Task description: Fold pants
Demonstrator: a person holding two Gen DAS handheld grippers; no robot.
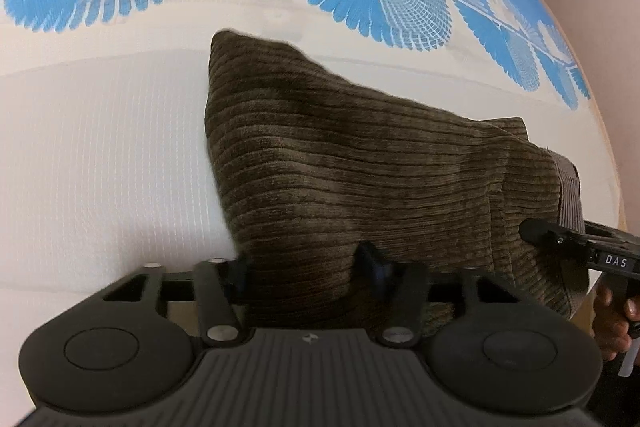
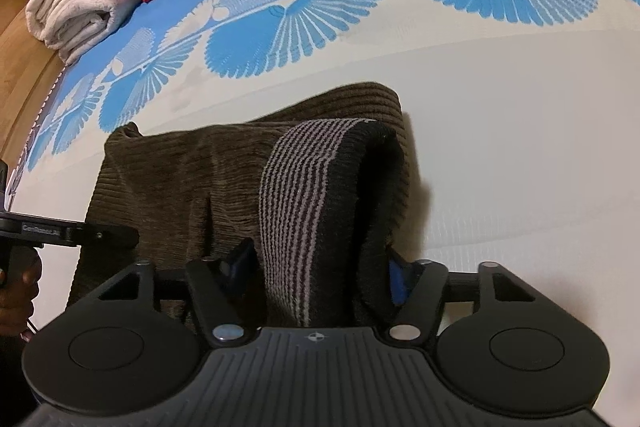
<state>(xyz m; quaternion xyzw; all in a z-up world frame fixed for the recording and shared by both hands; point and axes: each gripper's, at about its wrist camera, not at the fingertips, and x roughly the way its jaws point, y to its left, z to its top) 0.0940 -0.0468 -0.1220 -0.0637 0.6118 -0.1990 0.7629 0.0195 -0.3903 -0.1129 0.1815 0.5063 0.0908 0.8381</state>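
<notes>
Pants bunched on the bed, a hand-held gripper at each near corner.
Left wrist view: the left hand-held gripper stands half-wide with the pants' near edge between its fingers, likely to lift for a fold. Right wrist view: the right hand-held gripper straddles the pants' striped waistband; whether either actually pinches, I cannot tell.

The pants are dark brown with soft ridges, like corduroy. They lie folded in a thick bundle on the white part of the bed. At one end the stretchy waistband, striped grey and black, curls up and over. They may be folded twice.
</notes>
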